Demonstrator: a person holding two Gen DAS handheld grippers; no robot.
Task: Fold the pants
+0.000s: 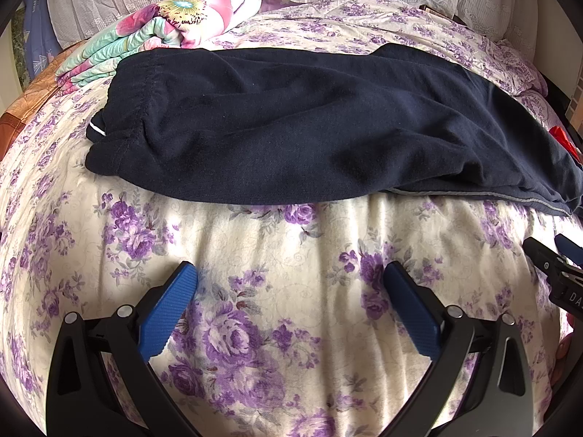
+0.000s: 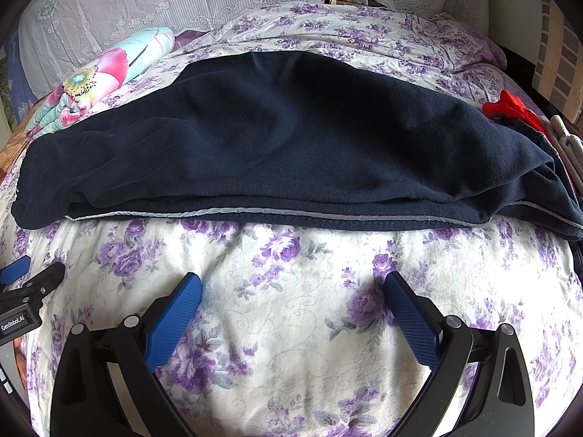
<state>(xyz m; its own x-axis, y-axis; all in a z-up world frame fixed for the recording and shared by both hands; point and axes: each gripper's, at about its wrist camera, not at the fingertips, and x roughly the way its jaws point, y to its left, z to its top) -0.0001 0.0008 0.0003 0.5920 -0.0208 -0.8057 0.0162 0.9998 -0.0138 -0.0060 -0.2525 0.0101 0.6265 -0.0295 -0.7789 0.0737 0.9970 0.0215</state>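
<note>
Dark navy pants (image 1: 291,123) lie across the bed, folded lengthwise, elastic waistband at the left and legs running right; they also show in the right wrist view (image 2: 284,145), with a grey piping stripe (image 2: 255,213) along the near edge. My left gripper (image 1: 290,273) is open and empty above the bedspread, short of the pants' near edge. My right gripper (image 2: 293,282) is open and empty, also short of the near edge. Each gripper shows at the other view's side: the right one (image 1: 554,262), the left one (image 2: 32,273).
The bed has a white bedspread with purple flowers (image 1: 277,313). A folded floral quilt (image 1: 153,32) lies at the back left. Lace-covered pillows (image 2: 182,0) line the head. A red garment (image 2: 510,109) and grey items (image 2: 568,142) lie at the right edge.
</note>
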